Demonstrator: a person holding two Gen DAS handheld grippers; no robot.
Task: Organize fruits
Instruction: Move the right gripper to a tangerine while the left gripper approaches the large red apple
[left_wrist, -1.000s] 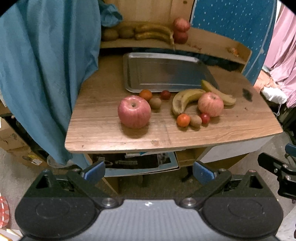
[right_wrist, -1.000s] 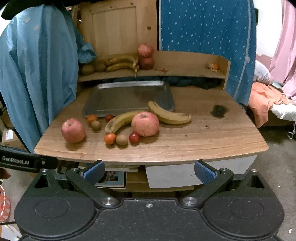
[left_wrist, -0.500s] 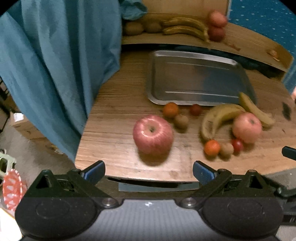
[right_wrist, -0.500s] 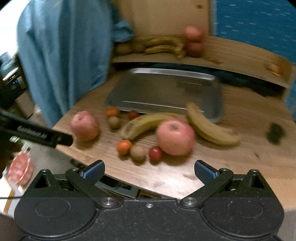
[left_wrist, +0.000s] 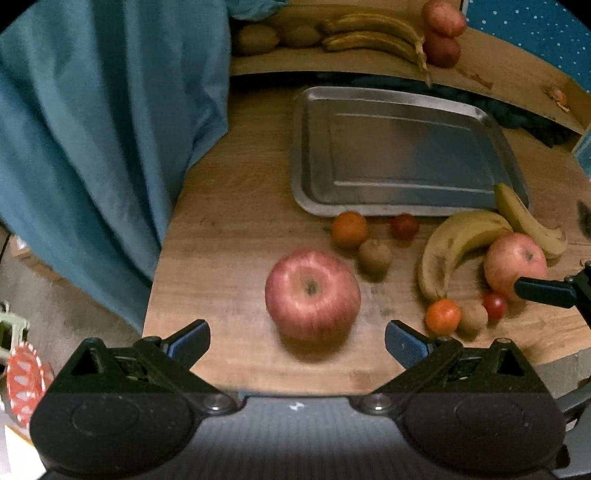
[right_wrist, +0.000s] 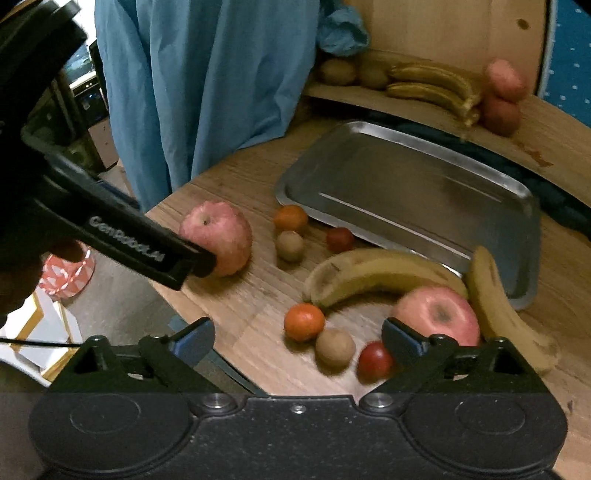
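Reading "GenRobot.AI" in white along its black finger, the left gripper (left_wrist: 297, 334) hangs with jaws spread wide over the large apple (left_wrist: 312, 293), which sits alone near the wooden table's (left_wrist: 229, 221) front-left edge with bare wood around it. The right gripper (right_wrist: 298, 338), also spread wide, holds nothing above a mandarin (right_wrist: 304, 321), kiwi (right_wrist: 335, 348) and cherry tomato (right_wrist: 375, 361), beside a second apple (right_wrist: 437, 318) and two bananas (right_wrist: 373, 275). Behind them the steel tray (right_wrist: 406, 184) lies empty.
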